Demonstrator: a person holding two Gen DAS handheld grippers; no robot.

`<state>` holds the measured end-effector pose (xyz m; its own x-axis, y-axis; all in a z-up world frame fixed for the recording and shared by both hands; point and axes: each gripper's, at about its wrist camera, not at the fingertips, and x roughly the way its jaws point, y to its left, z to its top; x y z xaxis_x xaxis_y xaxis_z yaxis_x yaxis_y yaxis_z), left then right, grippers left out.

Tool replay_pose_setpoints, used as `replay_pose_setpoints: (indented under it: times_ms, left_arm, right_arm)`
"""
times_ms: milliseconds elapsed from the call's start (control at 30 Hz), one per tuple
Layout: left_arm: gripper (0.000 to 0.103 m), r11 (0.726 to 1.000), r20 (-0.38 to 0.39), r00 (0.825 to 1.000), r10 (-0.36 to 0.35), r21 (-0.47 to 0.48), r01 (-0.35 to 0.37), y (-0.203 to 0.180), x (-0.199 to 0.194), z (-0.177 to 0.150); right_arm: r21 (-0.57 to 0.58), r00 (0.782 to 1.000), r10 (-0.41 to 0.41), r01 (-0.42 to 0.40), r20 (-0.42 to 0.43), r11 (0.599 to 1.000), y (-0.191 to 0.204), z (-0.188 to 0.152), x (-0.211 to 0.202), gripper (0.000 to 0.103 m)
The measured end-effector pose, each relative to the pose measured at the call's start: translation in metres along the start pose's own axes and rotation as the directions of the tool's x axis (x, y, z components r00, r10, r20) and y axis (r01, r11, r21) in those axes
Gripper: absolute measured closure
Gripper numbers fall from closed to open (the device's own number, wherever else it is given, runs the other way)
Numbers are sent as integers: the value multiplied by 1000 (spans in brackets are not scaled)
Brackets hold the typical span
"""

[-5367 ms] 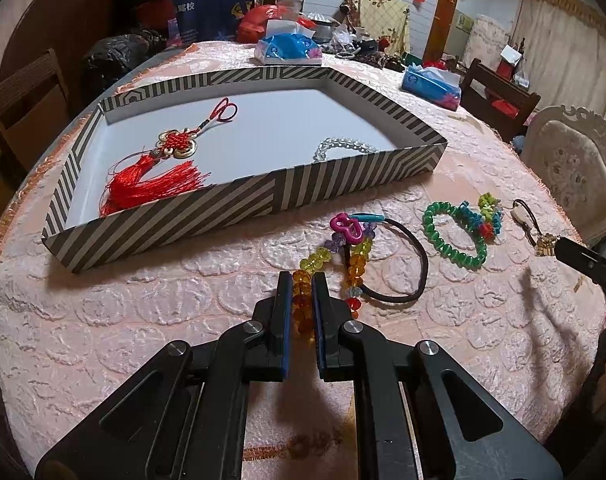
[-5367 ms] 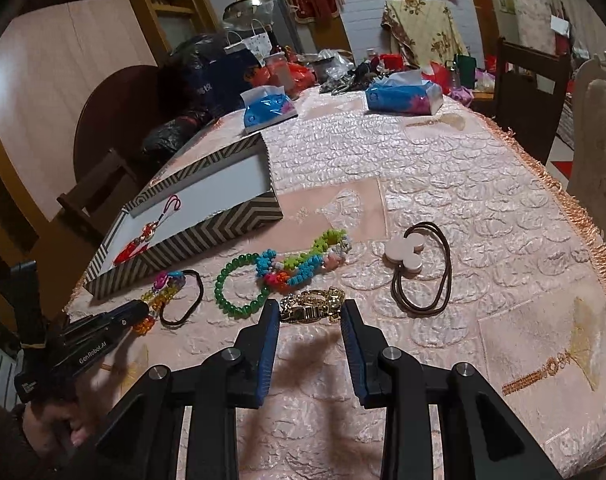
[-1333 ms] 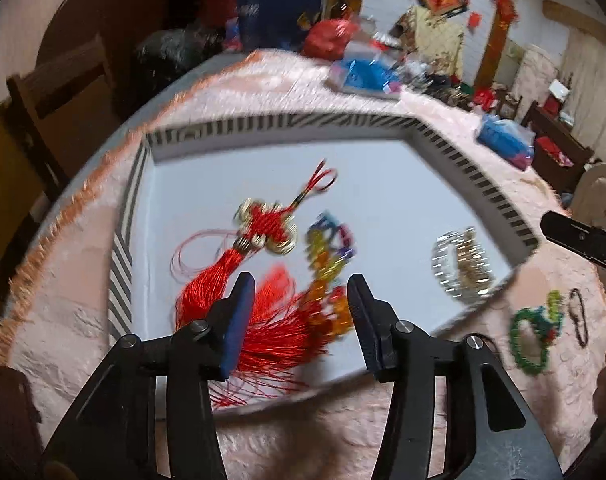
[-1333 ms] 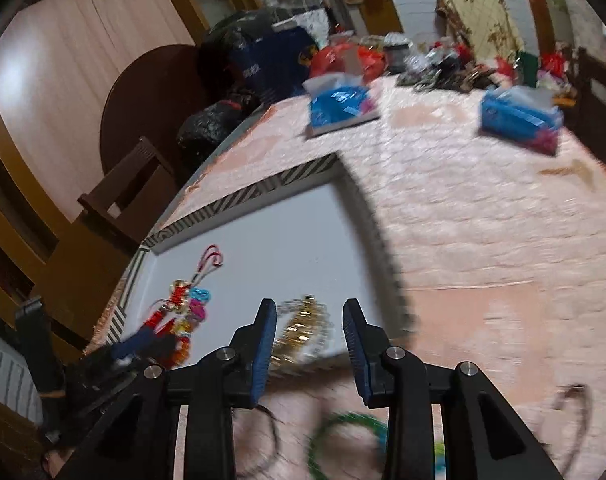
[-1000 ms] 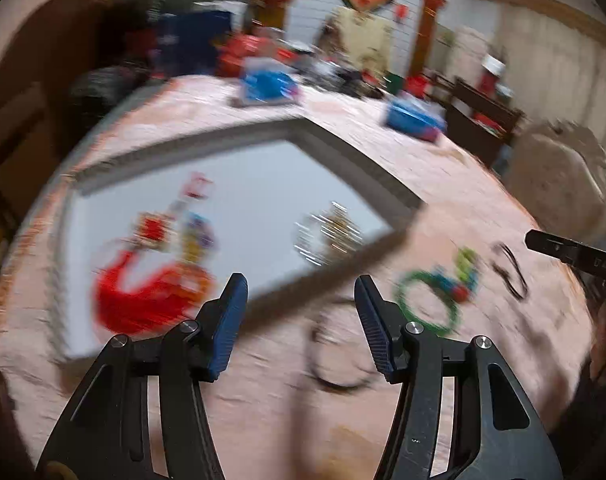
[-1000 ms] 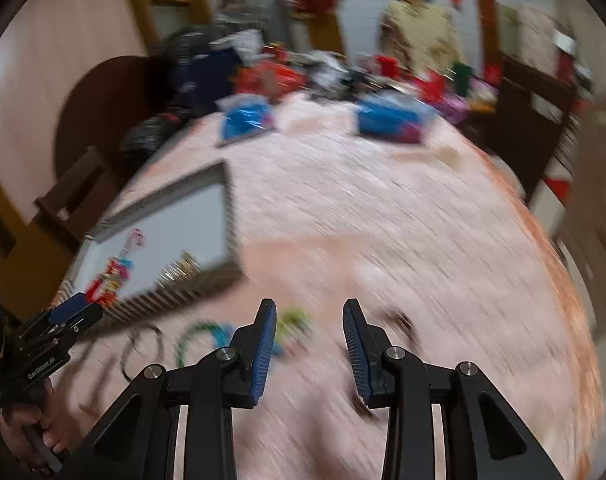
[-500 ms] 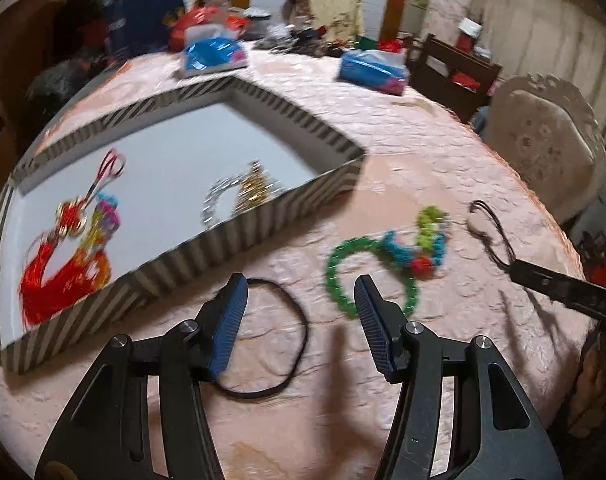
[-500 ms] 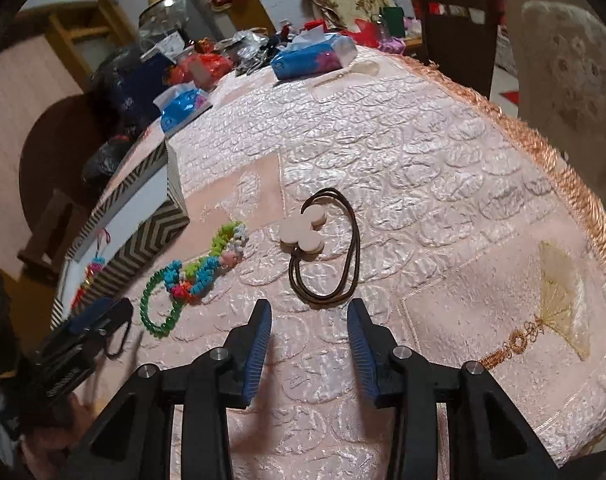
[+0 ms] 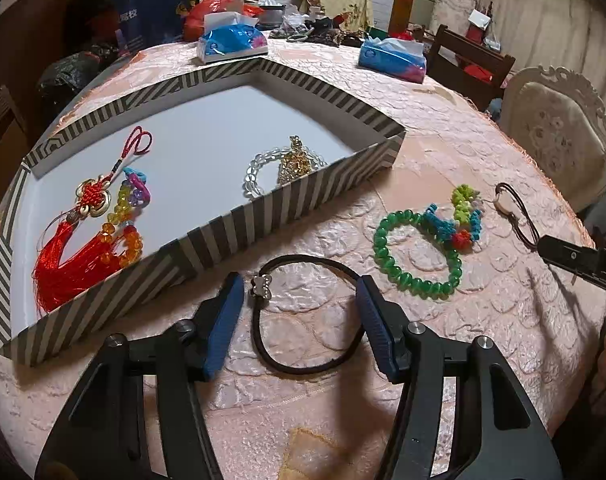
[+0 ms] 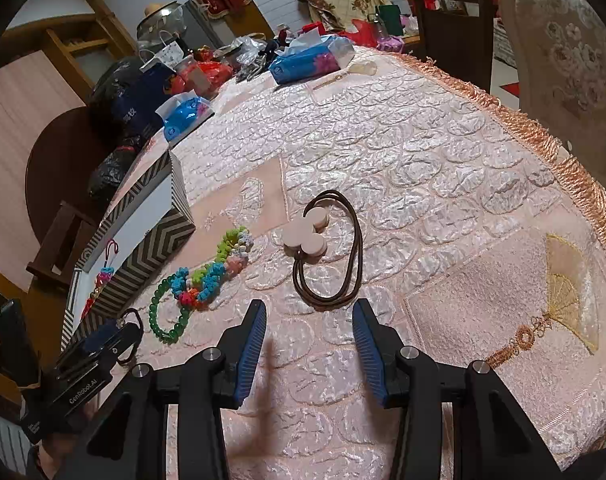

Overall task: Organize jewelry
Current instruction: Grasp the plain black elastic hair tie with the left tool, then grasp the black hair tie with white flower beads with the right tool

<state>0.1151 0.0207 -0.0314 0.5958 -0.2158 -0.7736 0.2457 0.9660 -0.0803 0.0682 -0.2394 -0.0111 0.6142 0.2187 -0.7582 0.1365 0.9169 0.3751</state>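
Amber bead string (image 9: pixel 123 232) now lies in striped tray (image 9: pixel 231 232); both hand-held grippers, left (image 9: pixel 299 322) and right (image 10: pixel 309 350), spread, straddling hair ties (image 9: pixel 303 312).

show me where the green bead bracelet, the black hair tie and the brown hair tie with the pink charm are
green bead bracelet (image 9: pixel 413 280), left wrist view, on the beads of its near arc.
black hair tie (image 9: pixel 303 367), left wrist view, on its near loop of cord.
brown hair tie with the pink charm (image 10: pixel 305 240), right wrist view, on the pink charm.

Left wrist view looks low across the table at the striped tray (image 9: pixel 263 216); right wrist view faces farther right — both share the green bracelet (image 9: pixel 417 256) (image 10: pixel 165 316)
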Motion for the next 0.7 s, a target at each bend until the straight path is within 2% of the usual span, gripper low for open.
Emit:
replay_pose_setpoints:
  times_ms: [33, 67, 133, 367, 533, 700]
  left_arm:
    - [75, 1000, 6, 1000, 2, -29, -2, 6, -1, 0]
    - [87, 998, 8, 1000, -9, -57, 9, 12, -1, 1]
    - [94, 995, 11, 999, -36, -95, 37, 21, -2, -1]
    - [93, 996, 22, 999, -26, -84, 27, 17, -9, -5]
    - [93, 996, 61, 998, 2, -90, 4, 17, -16, -6]
    - [93, 990, 34, 999, 7, -142, -3, 28, -11, -6]
  right_arm:
    - [-1, 1000, -1, 1, 0, 1000, 0, 0, 0, 60]
    - [-1, 1000, -2, 2, 0, 1000, 0, 0, 0, 60]
    - [-5, 1000, -4, 4, 1, 1000, 1, -1, 0, 60]
    - [-8, 1000, -12, 12, 1, 1000, 1, -1, -2, 60]
    - [36, 997, -65, 63, 49, 997, -9, 2, -10, 60]
    - [-7, 991, -110, 111, 69, 994, -3, 12, -7, 60]
